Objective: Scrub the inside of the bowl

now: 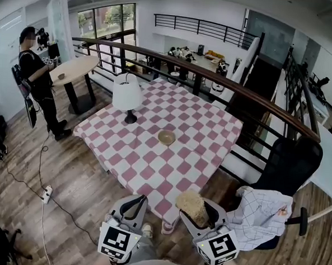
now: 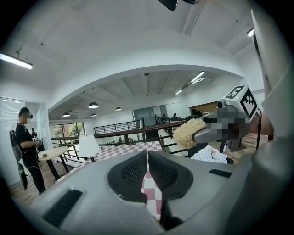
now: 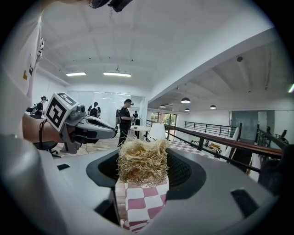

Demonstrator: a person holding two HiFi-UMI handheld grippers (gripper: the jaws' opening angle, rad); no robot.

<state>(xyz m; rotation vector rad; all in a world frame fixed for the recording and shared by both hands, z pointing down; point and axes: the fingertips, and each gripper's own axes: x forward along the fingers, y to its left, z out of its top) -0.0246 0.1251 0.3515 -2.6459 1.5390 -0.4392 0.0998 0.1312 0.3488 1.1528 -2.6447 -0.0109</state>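
A small tan bowl (image 1: 166, 137) sits near the middle of the pink-and-white checked table (image 1: 153, 156). Both grippers hover off the table's near corner, well short of the bowl. My left gripper (image 1: 137, 203) is shut with nothing between its jaws, and its pads (image 2: 138, 170) meet in the left gripper view. My right gripper (image 1: 197, 210) is shut on a straw-coloured fibre scrubber (image 1: 192, 206), which fills the gap between its jaws in the right gripper view (image 3: 141, 161). The scrubber (image 2: 188, 132) also shows in the left gripper view.
A white table lamp (image 1: 127, 94) stands on the table's far left part. A black chair draped with checked cloth (image 1: 260, 214) is close on the right. A curved railing (image 1: 257, 101) runs behind the table. A person (image 1: 39, 82) stands by a round table at the left; cables cross the wood floor.
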